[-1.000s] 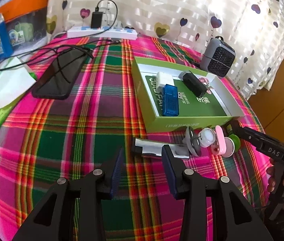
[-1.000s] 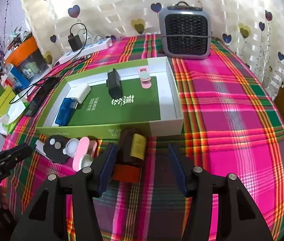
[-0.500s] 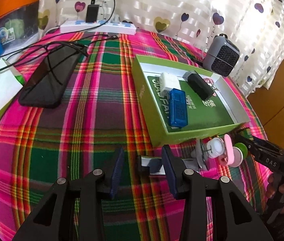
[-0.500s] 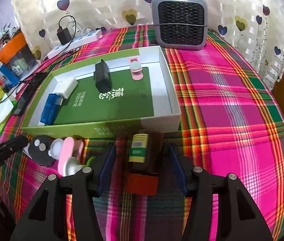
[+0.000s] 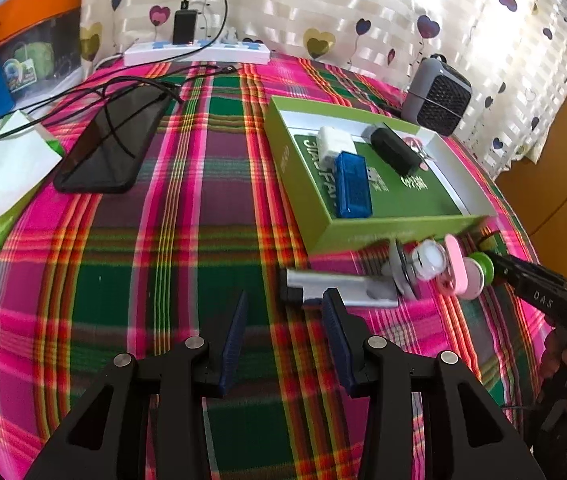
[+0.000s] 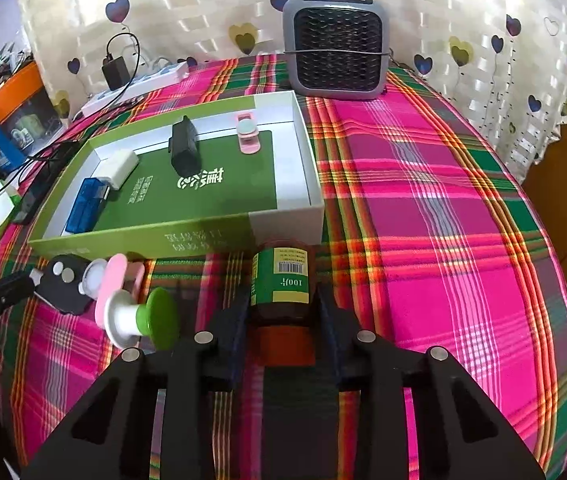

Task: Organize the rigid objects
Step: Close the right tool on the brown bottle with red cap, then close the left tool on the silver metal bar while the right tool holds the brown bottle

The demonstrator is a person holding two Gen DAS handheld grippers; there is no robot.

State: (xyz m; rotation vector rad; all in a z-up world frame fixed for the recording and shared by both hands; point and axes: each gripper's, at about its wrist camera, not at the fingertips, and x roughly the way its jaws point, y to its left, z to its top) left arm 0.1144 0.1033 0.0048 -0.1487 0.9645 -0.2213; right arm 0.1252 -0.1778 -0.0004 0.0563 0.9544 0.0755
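Grasp step: right gripper (image 6: 281, 312) closing, pads against brown bottle (image 6: 282, 292) lying beside green tray's (image 6: 143, 240) front wall. Left gripper (image 5: 283, 320) apart, empty. Next: lift over wall, set inside.

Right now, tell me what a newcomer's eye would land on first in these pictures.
First the loud pink-and-green plaid tablecloth filling both views. Then the shallow green box at mid-table, holding a blue USB stick, a white adapter and a black charger. Nearest the right wrist camera, the right gripper is closing on a brown bottle lying just outside the box.
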